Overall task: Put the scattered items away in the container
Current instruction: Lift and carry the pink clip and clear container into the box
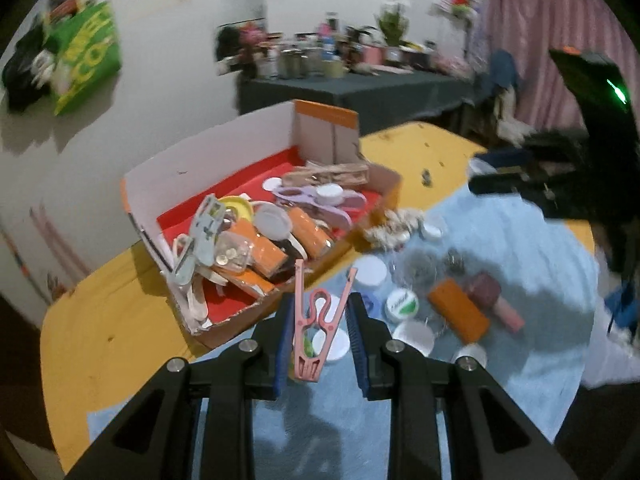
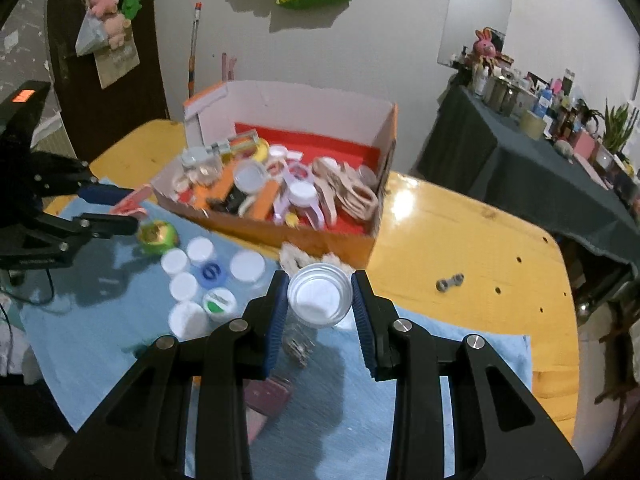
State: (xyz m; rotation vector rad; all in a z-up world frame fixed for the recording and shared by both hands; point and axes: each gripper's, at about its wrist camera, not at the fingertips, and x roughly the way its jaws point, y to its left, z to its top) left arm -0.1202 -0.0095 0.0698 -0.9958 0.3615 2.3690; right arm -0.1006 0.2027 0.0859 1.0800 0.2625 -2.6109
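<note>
The orange cardboard box (image 1: 144,184) with a red floor holds many small items; it also shows in the right wrist view (image 2: 320,240). My left gripper (image 1: 320,312) is shut on a pink clothes peg (image 1: 316,320), held above the blue cloth just before the box's near corner. My right gripper (image 2: 320,292) is shut on a clear jar with a white lid (image 2: 320,296), held above the cloth near the box's front wall. Several white lids (image 2: 248,266), a green-labelled lid (image 2: 219,302) and an orange block (image 1: 458,312) lie on the cloth.
A blue cloth (image 2: 104,320) covers part of the yellow table (image 2: 480,248). A small metal part (image 2: 450,282) lies on bare table. A green tape roll (image 2: 157,236) sits beside my left gripper (image 2: 120,210). A dark cluttered side table (image 2: 520,160) stands at right.
</note>
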